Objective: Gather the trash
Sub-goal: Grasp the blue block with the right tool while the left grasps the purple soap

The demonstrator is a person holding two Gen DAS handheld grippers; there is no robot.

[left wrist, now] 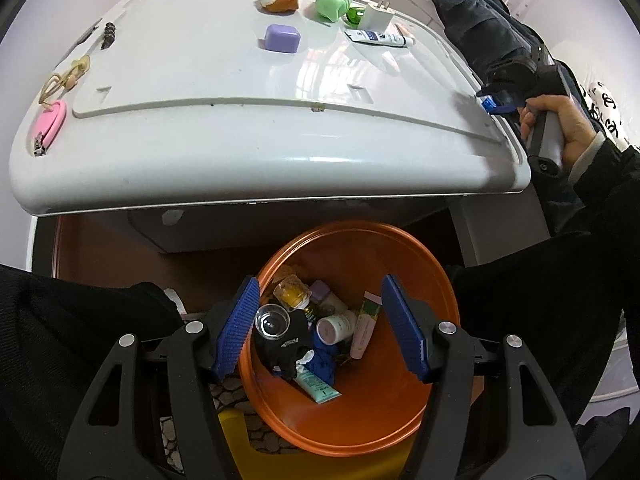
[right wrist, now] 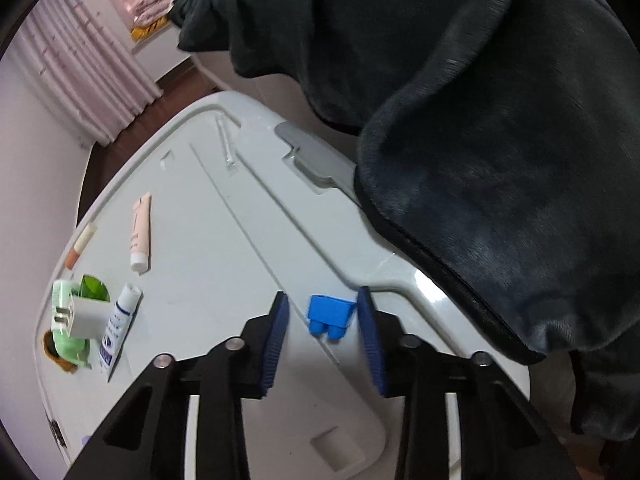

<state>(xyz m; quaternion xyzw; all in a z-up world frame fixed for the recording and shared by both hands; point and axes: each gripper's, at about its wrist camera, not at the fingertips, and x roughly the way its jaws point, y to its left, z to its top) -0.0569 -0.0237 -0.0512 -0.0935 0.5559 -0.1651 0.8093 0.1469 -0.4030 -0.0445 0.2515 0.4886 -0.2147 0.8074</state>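
1. Two claws are mine. The right claw [right wrist: 323, 322] is down at the near corner of the white worktop [right wrist: 224, 240], and the left claw [left wrist: 320, 328] hangs over the orange bin [left wrist: 400, 412] on the floor.
2. I think the step now is picking up the next bit of trash, the little blue piece [right wrist: 330, 314].
3. The blue piece lies flat on the worktop, between my right claw's blue pads. The far pad looks like it is touching the piece. The near pad has a gap, so I do not have it yet. The right claw is partly open, with nothing gripped.
4. The blue piece is small plastic, blocky on top with two round stubs pointing at me. It looks hard and light, so it may slip or flip.
5. Next I think I must squeeze until both pads press on it, then lift it and carry it to the bin.
6. A big dark cloth [right wrist: 480, 140] hangs just beside the piece. I should not catch it.
7. My left claw is open and holds nothing. The bin below it already has small bottles, tubes and a clear cup inside.
8. More things wait on the worktop, like a white tube with blue print [right wrist: 120, 320], a pale tube [right wrist: 140, 236] and a white plug [right wrist: 86, 316].
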